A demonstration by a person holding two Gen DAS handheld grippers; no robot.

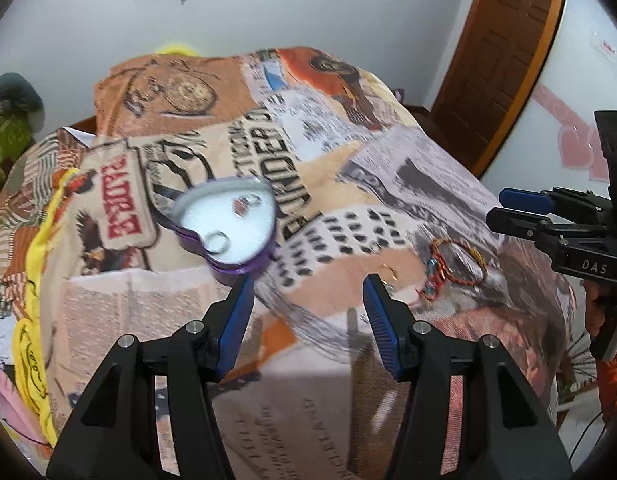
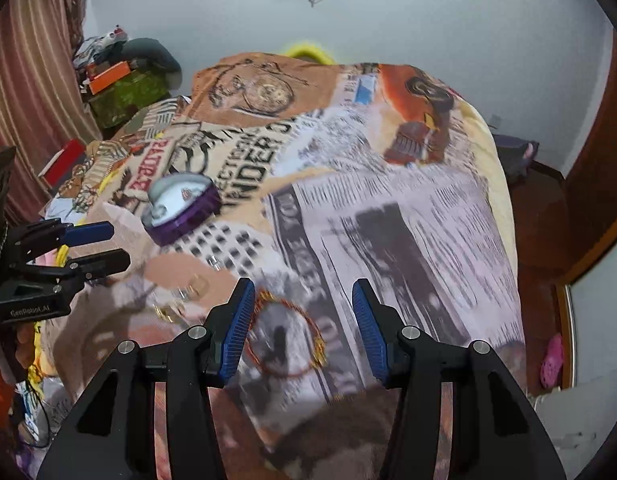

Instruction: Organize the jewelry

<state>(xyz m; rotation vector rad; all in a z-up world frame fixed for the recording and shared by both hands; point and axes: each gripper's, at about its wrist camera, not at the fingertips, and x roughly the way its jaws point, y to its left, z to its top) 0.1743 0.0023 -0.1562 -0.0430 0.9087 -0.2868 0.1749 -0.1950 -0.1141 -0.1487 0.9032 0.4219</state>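
A purple heart-shaped box with a white lining lies open on the printed bedspread, holding a ring and a small reddish piece. My left gripper is open and empty just in front of it. A red and gold bracelet and small gold pieces lie to its right. My right gripper is open and empty above the bracelet. The box sits to its far left, with small rings between.
The right gripper shows at the right edge of the left wrist view; the left gripper shows at the left edge of the right wrist view. A wooden door stands right. Clutter sits left of the bed.
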